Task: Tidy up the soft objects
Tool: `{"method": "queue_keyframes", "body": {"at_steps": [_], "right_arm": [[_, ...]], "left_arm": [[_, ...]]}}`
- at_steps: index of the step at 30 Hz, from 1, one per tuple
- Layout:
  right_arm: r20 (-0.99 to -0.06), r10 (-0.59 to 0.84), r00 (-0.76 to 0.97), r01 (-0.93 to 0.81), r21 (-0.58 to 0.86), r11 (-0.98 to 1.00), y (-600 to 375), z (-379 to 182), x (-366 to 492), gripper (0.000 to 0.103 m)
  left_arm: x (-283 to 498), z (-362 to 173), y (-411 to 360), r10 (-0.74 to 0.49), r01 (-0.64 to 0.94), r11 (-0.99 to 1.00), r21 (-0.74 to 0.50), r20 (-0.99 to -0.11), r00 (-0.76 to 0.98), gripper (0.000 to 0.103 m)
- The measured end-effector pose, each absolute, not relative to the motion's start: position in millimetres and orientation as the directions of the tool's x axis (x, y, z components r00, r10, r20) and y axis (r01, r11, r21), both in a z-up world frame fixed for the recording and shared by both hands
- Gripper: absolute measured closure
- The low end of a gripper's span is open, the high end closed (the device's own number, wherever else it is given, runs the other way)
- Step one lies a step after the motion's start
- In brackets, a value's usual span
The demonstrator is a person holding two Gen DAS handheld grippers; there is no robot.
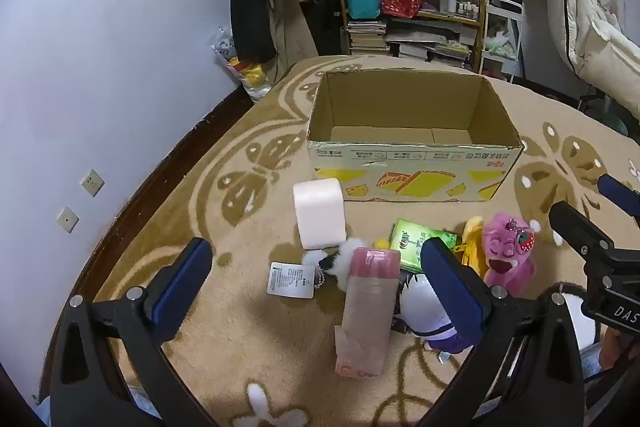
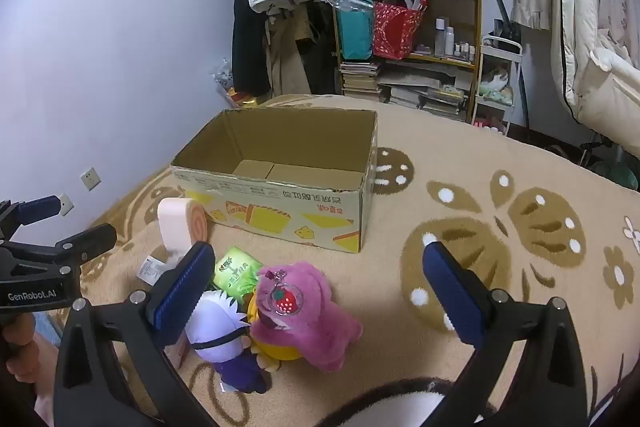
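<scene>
Left wrist: pink roll [image 1: 366,307] lies lengthwise (toward box [image 1: 412,171]).

Both fisheye views are showing dim, cool indoor light, even and soft, source not in view. The wall [image 1: 100,39] is reading bluish-grey with a gentle falloff toward the dark circular vignette at the corners. Straight lines are bending hard near the edges; the rug [image 1: 248,327] border is curving like a bowl. Shadows are lying faint and short beside the box [image 1: 412,167] and under the pink plush [image 2: 304,315]. No strong glare; only a mild sheen on the roll [image 1: 368,307] wrapper. Centre is staying fairly sharp, shelf [image 2: 408,27] detail is softening, colours are looking slightly noisy and compressed.
</scene>
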State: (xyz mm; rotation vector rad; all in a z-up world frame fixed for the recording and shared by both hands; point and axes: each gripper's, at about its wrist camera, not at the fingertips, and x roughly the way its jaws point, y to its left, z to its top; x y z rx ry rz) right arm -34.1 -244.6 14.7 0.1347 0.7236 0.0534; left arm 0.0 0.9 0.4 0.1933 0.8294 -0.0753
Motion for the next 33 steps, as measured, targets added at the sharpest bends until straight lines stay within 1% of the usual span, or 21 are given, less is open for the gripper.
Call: {"method": "queue_keyframes", "body": {"at_steps": [8,9,15,33], "right_arm": [[-0.658,0.089,0.747,-0.002,0.132,0.991,-244,14,-34,0.000],[-0.657,0.090,0.748,-0.003,0.132,0.991,-244,14,-34,0.000],[-0.657,0.090,0.748,-0.004,0.131,0.991,-243,14,-34,0.000],[-0.656,0.084,0.750,0.000,0.126,0.992,-243,14,-34,0.000]], "left_arm": [[4,-1,7,0.014,0.136,0.981,0.141,-0.742,0.670,0.000],[-1,0,-2,0.021,0.143,0.977,0.157,-0.739,0.674,0.000],[0,-3,-7,0.024,0.145,0.976,0.163,-0.741,0.671,0.000],[0,-3,-2,0.021,0.144,0.977,0.158,-0.743,0.670,0.000]]}}
